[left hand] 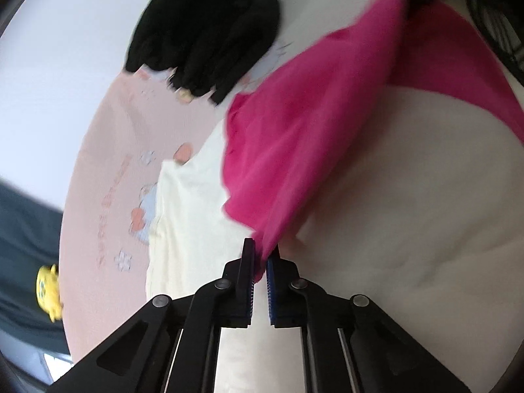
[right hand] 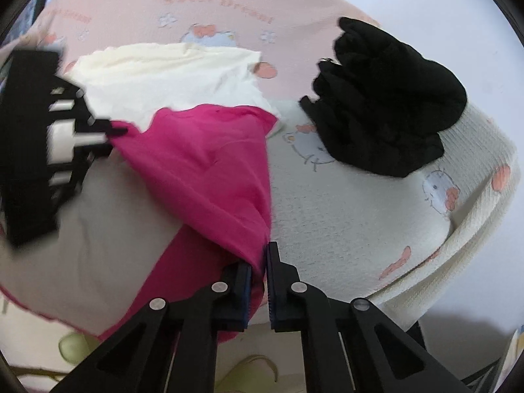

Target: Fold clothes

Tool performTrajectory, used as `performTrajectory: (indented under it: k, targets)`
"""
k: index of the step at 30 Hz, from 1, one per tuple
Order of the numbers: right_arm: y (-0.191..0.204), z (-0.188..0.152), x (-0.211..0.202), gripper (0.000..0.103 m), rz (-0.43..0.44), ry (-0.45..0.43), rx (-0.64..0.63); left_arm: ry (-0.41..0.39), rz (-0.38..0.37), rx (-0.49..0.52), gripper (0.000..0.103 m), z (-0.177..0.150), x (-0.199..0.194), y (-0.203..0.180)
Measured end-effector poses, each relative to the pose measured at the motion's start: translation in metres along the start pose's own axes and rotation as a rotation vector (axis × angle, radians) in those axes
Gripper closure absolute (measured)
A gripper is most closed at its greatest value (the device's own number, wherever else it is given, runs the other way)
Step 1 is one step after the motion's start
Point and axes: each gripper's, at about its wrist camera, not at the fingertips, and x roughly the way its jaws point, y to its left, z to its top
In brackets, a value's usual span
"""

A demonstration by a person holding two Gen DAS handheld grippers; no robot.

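Note:
A bright pink garment [left hand: 314, 121] [right hand: 209, 167] hangs stretched in the air between both grippers above the bed. My left gripper [left hand: 262, 255] is shut on one corner of it. My right gripper [right hand: 260, 257] is shut on another corner, with cloth bunched between its pads. The left gripper [right hand: 118, 131] shows in the right wrist view at the far left, pinching the garment's edge. The right gripper's body is partly visible at the top right of the left wrist view, dark and blurred.
A crumpled black garment [left hand: 206, 29] [right hand: 386, 101] lies on the pink cartoon-print bedsheet [left hand: 108, 163] [right hand: 131, 3]. A cream-white garment [left hand: 186, 226] [right hand: 170, 72] lies spread beneath the pink one. A knitted white blanket [right hand: 344, 213] covers the near side. A yellow toy [left hand: 49, 291] sits off the bed.

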Motion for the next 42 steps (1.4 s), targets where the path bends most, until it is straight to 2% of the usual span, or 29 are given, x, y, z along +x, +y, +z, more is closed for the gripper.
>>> performTrajectory:
  k: [6,14,19,28,32,40,42]
  targets:
    - [0.026,-0.008,0.005,0.098,0.078,0.069,-0.108,0.083,-0.005,-0.053,0.098,-0.018,0.008,0.006]
    - [0.015,-0.007,0.013,0.098,0.132,0.094,-0.017,0.109,-0.034,-0.083,0.098,-0.026,0.004,0.006]
    - [0.01,-0.004,0.015,0.098,0.185,0.104,0.034,0.168,-0.067,-0.165,0.098,-0.03,0.015,0.019]
    - [0.016,0.007,0.017,0.098,0.285,0.07,0.058,0.19,0.005,-0.179,0.098,-0.028,0.028,0.042]
    - [0.017,0.013,0.019,0.098,0.356,0.062,0.1,0.201,0.023,-0.19,0.097,-0.026,0.037,0.054]
    - [0.021,0.011,0.024,0.098,0.406,0.096,0.097,0.279,-0.062,-0.24,0.097,-0.039,0.05,0.054]
    - [0.018,0.011,0.024,0.098,0.406,0.102,0.1,0.309,-0.131,-0.308,0.097,-0.049,0.053,0.057]
